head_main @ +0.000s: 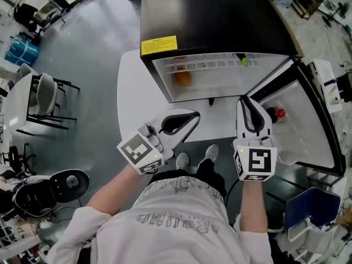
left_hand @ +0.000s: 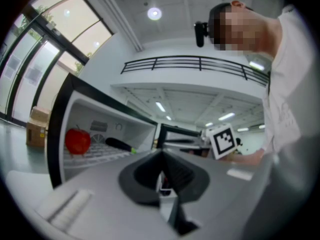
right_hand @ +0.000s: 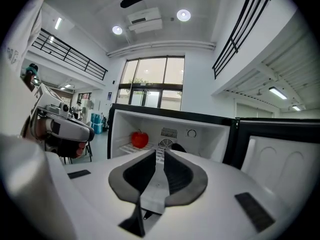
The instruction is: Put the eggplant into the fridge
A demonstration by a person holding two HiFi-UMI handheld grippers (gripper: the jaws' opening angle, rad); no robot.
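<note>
- The eggplant (left_hand: 119, 145) lies on the wire shelf (left_hand: 95, 156) inside the open fridge (head_main: 214, 15), toward the shelf's right edge, apart from a red fruit (left_hand: 77, 140).
- Our left hand-held gripper (head_main: 192, 115) is closed and empty.
- Our right hand-held gripper (head_main: 245, 100) holds nothing, its jaws a narrow gap apart.
- We hold both over the front edge of the tabletop (head_main: 132, 92).
</note>
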